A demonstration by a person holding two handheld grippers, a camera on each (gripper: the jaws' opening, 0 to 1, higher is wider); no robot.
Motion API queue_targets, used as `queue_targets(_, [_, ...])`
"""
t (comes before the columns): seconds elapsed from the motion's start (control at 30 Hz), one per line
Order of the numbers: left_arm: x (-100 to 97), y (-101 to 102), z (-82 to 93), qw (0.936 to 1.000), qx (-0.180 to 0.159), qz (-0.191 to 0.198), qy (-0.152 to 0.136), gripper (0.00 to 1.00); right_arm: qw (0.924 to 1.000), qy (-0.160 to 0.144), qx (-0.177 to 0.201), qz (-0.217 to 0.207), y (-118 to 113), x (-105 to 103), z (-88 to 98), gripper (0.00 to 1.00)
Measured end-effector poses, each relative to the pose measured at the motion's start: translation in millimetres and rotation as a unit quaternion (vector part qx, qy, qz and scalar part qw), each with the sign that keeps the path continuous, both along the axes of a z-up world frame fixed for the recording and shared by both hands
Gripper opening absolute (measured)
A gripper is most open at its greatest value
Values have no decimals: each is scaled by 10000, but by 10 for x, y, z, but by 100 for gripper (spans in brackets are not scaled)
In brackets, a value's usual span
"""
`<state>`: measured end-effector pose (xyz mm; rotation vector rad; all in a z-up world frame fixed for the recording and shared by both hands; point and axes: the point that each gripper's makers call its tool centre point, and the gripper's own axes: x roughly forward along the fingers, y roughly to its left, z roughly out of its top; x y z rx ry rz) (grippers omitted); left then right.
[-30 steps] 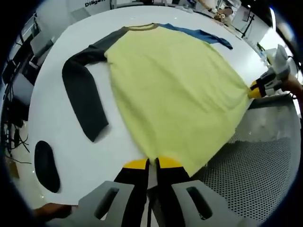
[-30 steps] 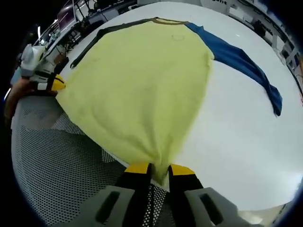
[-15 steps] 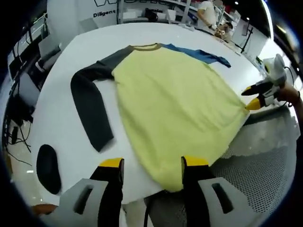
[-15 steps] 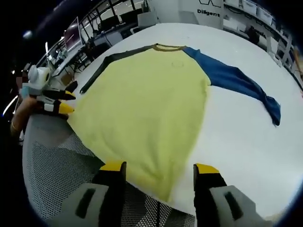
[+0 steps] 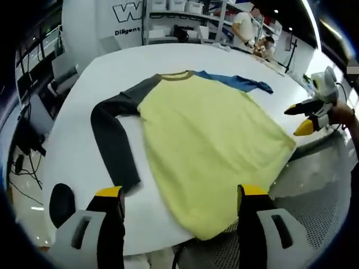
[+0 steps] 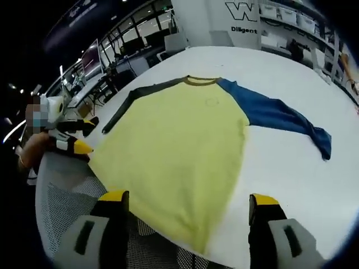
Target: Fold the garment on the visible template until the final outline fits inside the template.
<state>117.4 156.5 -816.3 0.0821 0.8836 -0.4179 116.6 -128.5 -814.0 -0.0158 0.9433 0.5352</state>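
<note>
One shirt [image 5: 210,151] lies spread flat on one white table [image 5: 84,112], its hem reaching the near edge and hanging slightly over it. The shirt has a pale yellow body of soft, faintly wrinkled cloth, an olive collar band [image 6: 201,81] and two long sleeves of different colours: one dark grey sleeve [image 5: 115,140] bent down along the body's side, and one blue sleeve [image 6: 280,120] stretched out away from the body. A dark oval patch [image 5: 60,204] sits on the table near the grey sleeve's cuff. Beside the table edge there is a grey perforated metal surface [image 6: 67,213] with a fine grid of holes. Two grippers are out: the left gripper [image 5: 176,196] and the right gripper [image 6: 188,199], each with black fingers tipped in yellow, each with its jaws spread wide and holding nothing, poised just short of the shirt's hem. On the back wall a large white "W" [image 6: 241,10] can be read, with "Diligent" [image 6: 245,29] in small letters below it. Shelving and two people stand far behind the table in the left gripper view.
</note>
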Motion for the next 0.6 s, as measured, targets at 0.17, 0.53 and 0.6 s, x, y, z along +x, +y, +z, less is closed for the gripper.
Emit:
queue_targets(0.17, [46, -25, 68, 9997, -188, 92, -134, 83, 9997, -174, 92, -132, -23, 64, 52, 99])
queue_targets(0.53, [122, -83, 175, 9987, -253, 11, -448, 95, 9974, -487, 205, -497, -223, 338, 187, 99])
queue_targets(0.6, [138, -101, 205, 9983, -238, -44, -537, 95, 9959, -598, 156, -660, -339, 437, 213, 99])
